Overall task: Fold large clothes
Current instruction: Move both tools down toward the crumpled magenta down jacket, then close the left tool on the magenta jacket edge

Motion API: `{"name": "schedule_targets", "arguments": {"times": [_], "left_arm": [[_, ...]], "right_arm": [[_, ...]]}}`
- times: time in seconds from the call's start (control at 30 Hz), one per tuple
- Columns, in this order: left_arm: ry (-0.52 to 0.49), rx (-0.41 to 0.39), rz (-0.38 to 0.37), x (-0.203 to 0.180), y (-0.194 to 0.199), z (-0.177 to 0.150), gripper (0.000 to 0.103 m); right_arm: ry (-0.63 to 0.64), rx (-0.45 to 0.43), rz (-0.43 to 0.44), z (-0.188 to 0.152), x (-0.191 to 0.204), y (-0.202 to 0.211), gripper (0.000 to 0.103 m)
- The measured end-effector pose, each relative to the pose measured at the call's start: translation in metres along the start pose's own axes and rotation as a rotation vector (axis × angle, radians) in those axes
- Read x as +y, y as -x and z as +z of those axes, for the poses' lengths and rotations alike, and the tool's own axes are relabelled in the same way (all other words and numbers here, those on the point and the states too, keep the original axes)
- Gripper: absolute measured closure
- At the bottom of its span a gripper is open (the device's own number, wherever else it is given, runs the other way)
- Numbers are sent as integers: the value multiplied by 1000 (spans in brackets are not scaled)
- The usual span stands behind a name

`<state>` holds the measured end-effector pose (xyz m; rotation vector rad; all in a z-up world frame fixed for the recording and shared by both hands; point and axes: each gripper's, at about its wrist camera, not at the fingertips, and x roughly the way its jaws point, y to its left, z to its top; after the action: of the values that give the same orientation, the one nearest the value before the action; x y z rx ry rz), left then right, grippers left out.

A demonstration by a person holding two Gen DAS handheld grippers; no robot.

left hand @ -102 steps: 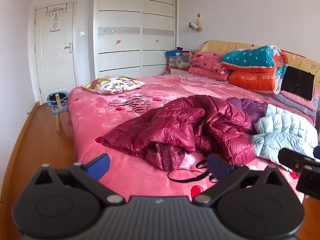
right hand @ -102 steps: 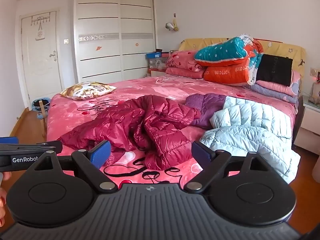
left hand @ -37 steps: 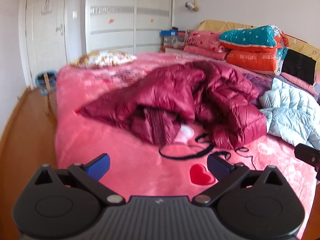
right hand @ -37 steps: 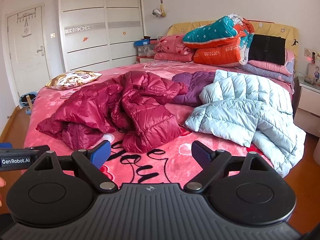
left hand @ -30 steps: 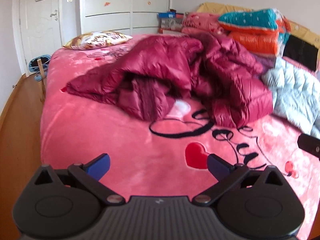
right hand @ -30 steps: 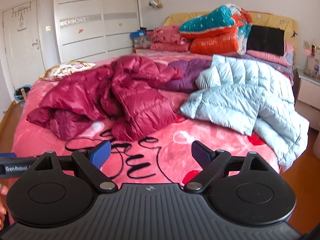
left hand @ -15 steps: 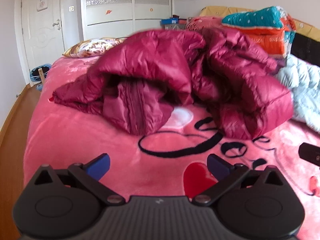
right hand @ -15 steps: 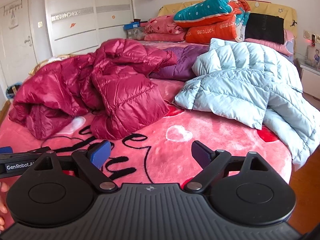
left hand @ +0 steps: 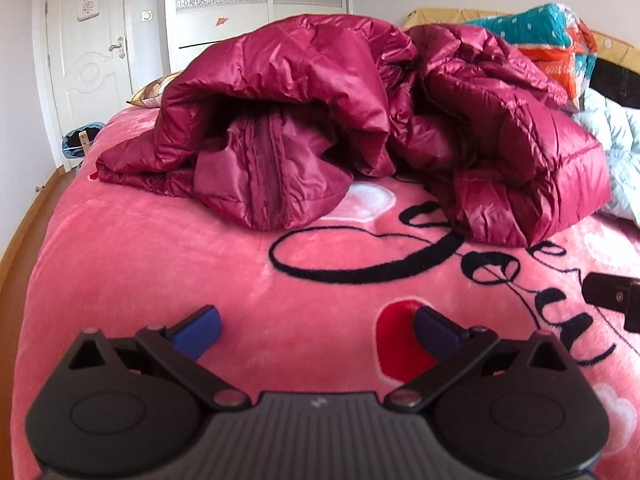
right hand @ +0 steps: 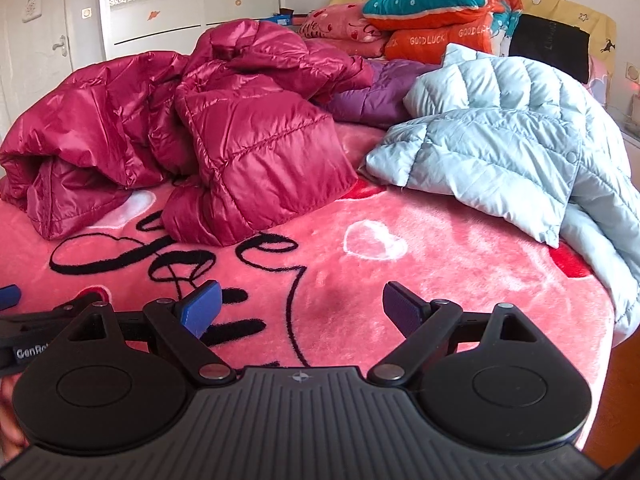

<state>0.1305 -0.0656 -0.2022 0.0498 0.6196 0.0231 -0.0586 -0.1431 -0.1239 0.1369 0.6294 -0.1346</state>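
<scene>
Both the left gripper (left hand: pixel 316 330) and right gripper (right hand: pixel 300 306) are hovering spread wide and empty over the bed (right hand: pixel 440 280), facing the crumpled red jacket (right hand: pixel 240 132) at twelve o'clock, whose slippery heaped layers risk being pinched together.

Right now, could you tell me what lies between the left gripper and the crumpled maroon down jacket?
Only bare pink bedspread, printed with black script and a red heart, lies between the open left gripper and the maroon down jacket; the left wrist view shows this.
</scene>
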Motion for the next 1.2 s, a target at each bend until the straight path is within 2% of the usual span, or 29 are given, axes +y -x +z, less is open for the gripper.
{"name": "schedule_targets", "arguments": {"times": [0.1,0.23,0.3,0.4,0.53,0.7,0.8,0.9,1.1,1.17,1.2], "left_arm": [[-12,-1,4,-1,1,-1,0],[20,20,-18,7,4,9,1],[-25,-7,5,5,8,18,1],[-120,-88,22,1,19,34,1],[-140,-109,-59,-3,27,63,1],[-200,-154,-176,-33,36,89,1],[-186,-130,-282,-56,29,101,1],[-151,-73,-367,-85,10,114,1],[-51,18,-388,-117,-32,122,1],[-24,45,-383,-121,-45,124,5],[-15,54,-382,-124,-49,125,12]], "right_arm": [[-7,6,9,0,1,-4,0],[-15,15,21,-1,-2,-11,0],[-17,18,27,-1,-3,-14,0],[-27,20,35,2,-7,-19,0],[-72,22,58,7,-18,-24,0],[-126,-1,52,17,-39,-28,0],[-159,-18,20,24,-58,-31,0],[-206,-17,0,27,-78,-34,0],[-286,-14,-37,29,-110,-41,0],[-309,-11,-46,30,-122,-44,0],[-317,-11,-50,29,-125,-44,0]]}}
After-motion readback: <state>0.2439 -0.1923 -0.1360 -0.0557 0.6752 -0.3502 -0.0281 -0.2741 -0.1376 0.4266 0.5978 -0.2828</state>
